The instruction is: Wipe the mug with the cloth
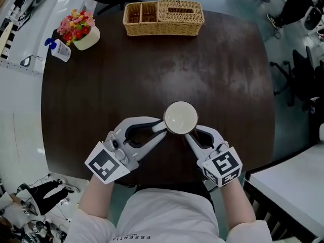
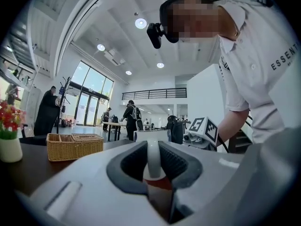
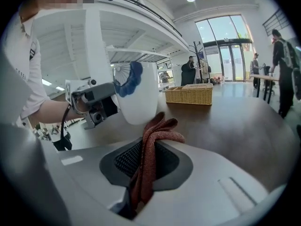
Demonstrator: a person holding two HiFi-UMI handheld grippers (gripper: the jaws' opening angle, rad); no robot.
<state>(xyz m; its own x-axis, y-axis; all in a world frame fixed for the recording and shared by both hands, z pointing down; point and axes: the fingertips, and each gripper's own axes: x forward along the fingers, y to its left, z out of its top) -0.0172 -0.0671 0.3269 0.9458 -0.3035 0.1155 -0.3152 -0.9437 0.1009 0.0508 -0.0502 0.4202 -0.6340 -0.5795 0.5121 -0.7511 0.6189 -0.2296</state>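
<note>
Bench point(image 1: 101, 95): dark brown wood-grain top, rounded corners, faint pale smears near the middle. At the far edge sat a wicker basket point(image 1: 163, 19) with open compartments on its left and a lidded section on its right. At the far left corner were a white pot of mixed red, pink and yellow flowers point(image 1: 81, 30) and, just beside it, a small clear bottle with a blue cap point(image 1: 59, 49).

Room: tall hall with a white ceiling and round ceiling lights point(image 2: 140, 23). There were glass doors point(image 2: 91, 105) at the back and several people point(image 2: 131, 119) standing near a distant table. Dark office chairs point(image 1: 304, 75) stood off the bench's right side.

Mug point(image 1: 180, 118): white, round mouth facing up, pale and empty inside. A blue pattern showed on its side in the right gripper view. It was at the near middle of the bench, between the two tongs. Whether its base touched the top could not be told.

Left tongs point(image 1: 159, 127): closed on the mug's white handle point(image 2: 153, 157), which stood upright between the jaws.

Right tongs point(image 1: 190, 135): pinching a rust-red cloth point(image 3: 149, 159). The cloth's folded top stood above the jaws, against or just beside the mug's lower wall
</note>
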